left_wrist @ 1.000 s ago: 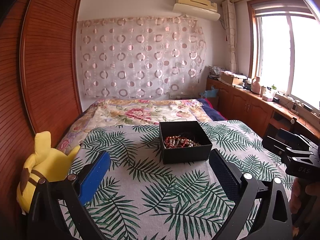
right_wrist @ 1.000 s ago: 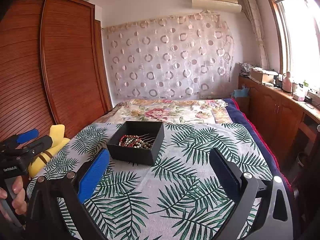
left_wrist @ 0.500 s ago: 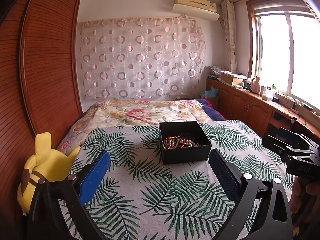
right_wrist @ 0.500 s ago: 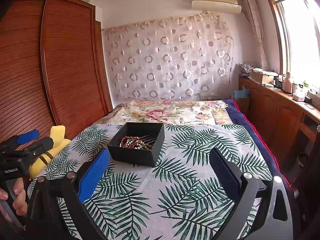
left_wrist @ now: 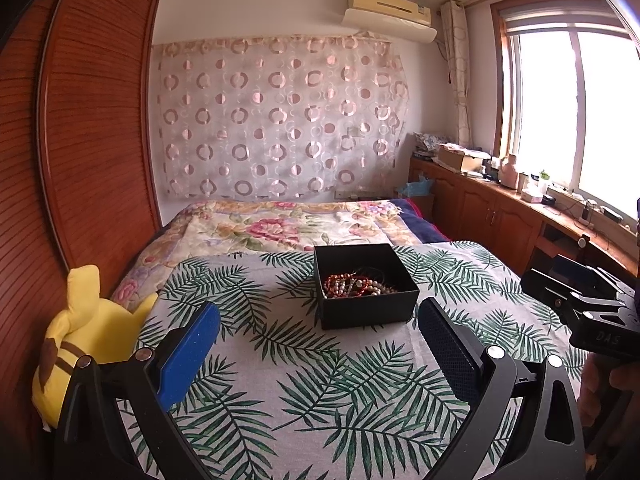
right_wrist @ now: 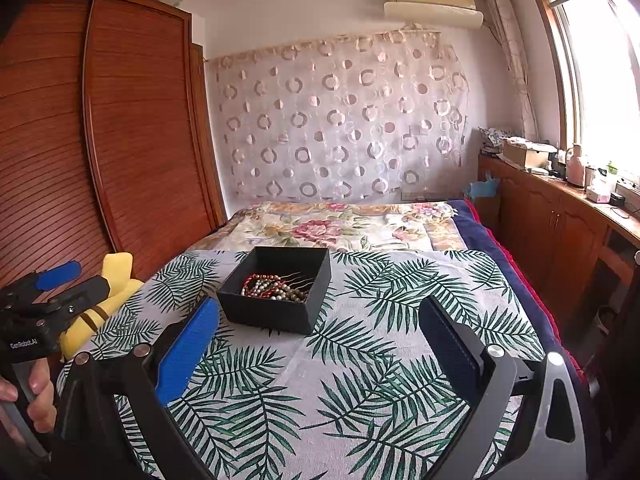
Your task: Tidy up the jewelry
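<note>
**Mia:** Where is the jewelry?

**Dad:** All of it that I can see sits in the black box (left_wrist: 366,285) on the leafy cloth (left_wrist: 320,380). There are red and pale beads (left_wrist: 356,285) in a heap, and some thin dark strands I can't make out.

**Mia:** What are the grabbers doing?

**Dad:** The left gripper (left_wrist: 318,346) is wide open and holds nothing. The right gripper (right_wrist: 318,344) is wide open too, with nothing in it. Both are held above the cloth, a bit back from the box.

**Mia:** So is the job done?

**Dad:** Hard to say. The beads may have been tidied into the box, or they may be waiting to be sorted out of it.

**Mia:** And if a grabber goes in?

**Dad:** Go slow. I think the strings are tangled, so pinch just one and lift gently. The box looks light and might slide, so the other grabber could steady it.
</note>
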A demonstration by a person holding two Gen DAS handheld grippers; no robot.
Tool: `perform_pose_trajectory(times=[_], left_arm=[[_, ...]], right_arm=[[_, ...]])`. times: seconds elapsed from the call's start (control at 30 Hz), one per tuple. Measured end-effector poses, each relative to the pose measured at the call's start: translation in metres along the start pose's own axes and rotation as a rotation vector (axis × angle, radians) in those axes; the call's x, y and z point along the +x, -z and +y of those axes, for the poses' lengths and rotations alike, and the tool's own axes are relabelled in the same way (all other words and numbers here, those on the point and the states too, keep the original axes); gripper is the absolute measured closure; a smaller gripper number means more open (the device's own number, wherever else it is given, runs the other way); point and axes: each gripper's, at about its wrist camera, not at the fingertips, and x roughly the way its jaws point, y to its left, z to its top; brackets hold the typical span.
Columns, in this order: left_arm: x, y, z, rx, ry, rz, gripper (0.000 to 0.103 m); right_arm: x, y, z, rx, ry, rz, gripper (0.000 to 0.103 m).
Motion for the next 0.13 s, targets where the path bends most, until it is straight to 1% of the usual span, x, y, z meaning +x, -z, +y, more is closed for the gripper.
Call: perform_pose_trajectory(times=[0.13], left_arm=[[0.0023,0.0006,0.0009,0.002,0.004,0.005,0.007]], right_arm=[[-0.0005,0.0001,0.0005,0.000,0.001,-0.002,0.002]])
